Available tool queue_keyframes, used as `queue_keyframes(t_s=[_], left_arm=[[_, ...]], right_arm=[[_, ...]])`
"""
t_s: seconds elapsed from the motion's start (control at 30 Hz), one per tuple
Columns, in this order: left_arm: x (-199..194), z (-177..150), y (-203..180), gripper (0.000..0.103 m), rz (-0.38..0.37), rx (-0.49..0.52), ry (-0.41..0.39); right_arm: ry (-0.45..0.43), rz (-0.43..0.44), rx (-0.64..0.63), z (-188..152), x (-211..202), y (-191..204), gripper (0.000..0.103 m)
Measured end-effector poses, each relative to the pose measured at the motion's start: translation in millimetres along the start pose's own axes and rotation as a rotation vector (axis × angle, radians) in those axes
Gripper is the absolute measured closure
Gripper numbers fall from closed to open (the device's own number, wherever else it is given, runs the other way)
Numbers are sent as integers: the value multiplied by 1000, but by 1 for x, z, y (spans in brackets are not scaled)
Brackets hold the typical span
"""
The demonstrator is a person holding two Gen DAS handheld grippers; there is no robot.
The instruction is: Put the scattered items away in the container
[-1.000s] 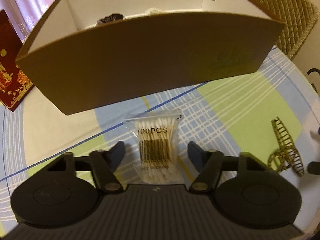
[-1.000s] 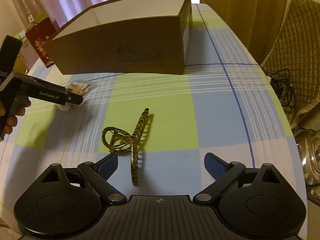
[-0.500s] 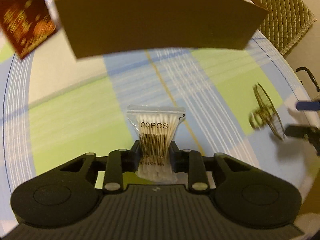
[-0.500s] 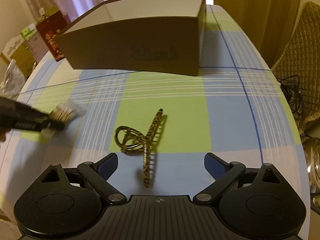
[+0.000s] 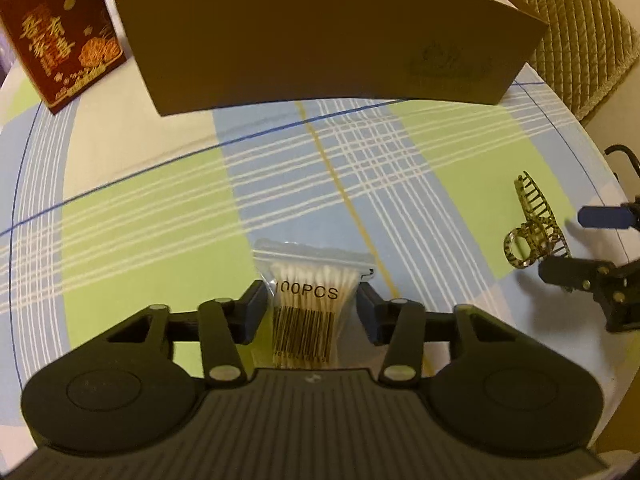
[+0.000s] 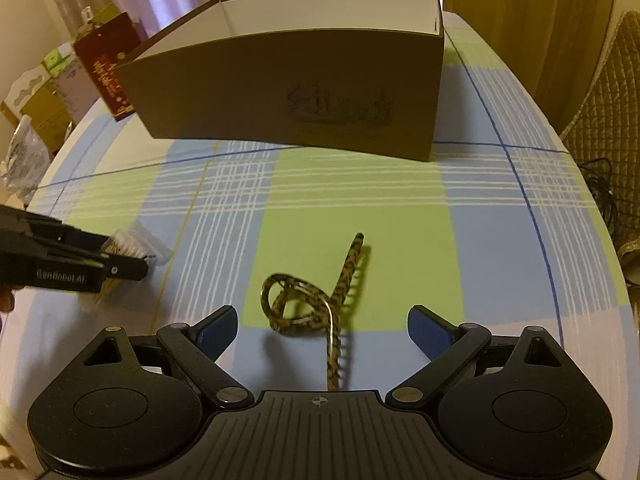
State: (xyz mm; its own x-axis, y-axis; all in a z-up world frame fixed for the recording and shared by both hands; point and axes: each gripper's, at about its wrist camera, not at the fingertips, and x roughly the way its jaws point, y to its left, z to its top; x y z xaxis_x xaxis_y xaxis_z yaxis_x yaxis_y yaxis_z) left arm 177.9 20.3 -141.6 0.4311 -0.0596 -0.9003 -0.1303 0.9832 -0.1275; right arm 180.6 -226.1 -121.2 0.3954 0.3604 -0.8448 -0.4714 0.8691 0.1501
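A clear bag of cotton swabs (image 5: 306, 304) marked 100PCS sits between the fingers of my left gripper (image 5: 312, 310), which is shut on its sides. In the right wrist view the same bag (image 6: 136, 240) juts from the left gripper (image 6: 120, 254) just above the cloth. A leopard-print hair claw (image 6: 316, 308) lies on the checked tablecloth between the spread fingers of my right gripper (image 6: 324, 330), which is open and not touching it. The left wrist view shows the claw (image 5: 532, 228) too. A brown cardboard box (image 6: 280, 92) with a white inside stands behind both.
A dark red gift box (image 5: 60, 32) stands left of the cardboard box. A quilted chair (image 6: 608, 100) and black cables (image 6: 600, 184) lie past the table's right edge. Packets and cartons (image 6: 36, 120) crowd the far left.
My left gripper has shut on the swab bag and pulled back from the box with it. My right gripper has moved forward, so the hair claw now sits between its open fingers.
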Motion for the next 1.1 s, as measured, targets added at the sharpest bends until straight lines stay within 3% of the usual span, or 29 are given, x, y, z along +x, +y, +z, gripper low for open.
queue_keyframes(t_s=[0.43, 0.77, 0.83, 1.1], left_arm=[[-5, -4, 24, 66, 44, -87, 10], [-5, -12, 28, 63, 42, -96, 3], [-5, -13, 29, 61, 43, -93, 3], [-10, -16, 34, 41, 37, -109, -9]], right_arm=[[-3, -33, -31, 11, 7, 13, 5], [8, -46, -43, 14, 13, 15, 6], [10, -49, -47, 13, 15, 15, 32], [14, -41, -21, 4, 17, 5, 34]])
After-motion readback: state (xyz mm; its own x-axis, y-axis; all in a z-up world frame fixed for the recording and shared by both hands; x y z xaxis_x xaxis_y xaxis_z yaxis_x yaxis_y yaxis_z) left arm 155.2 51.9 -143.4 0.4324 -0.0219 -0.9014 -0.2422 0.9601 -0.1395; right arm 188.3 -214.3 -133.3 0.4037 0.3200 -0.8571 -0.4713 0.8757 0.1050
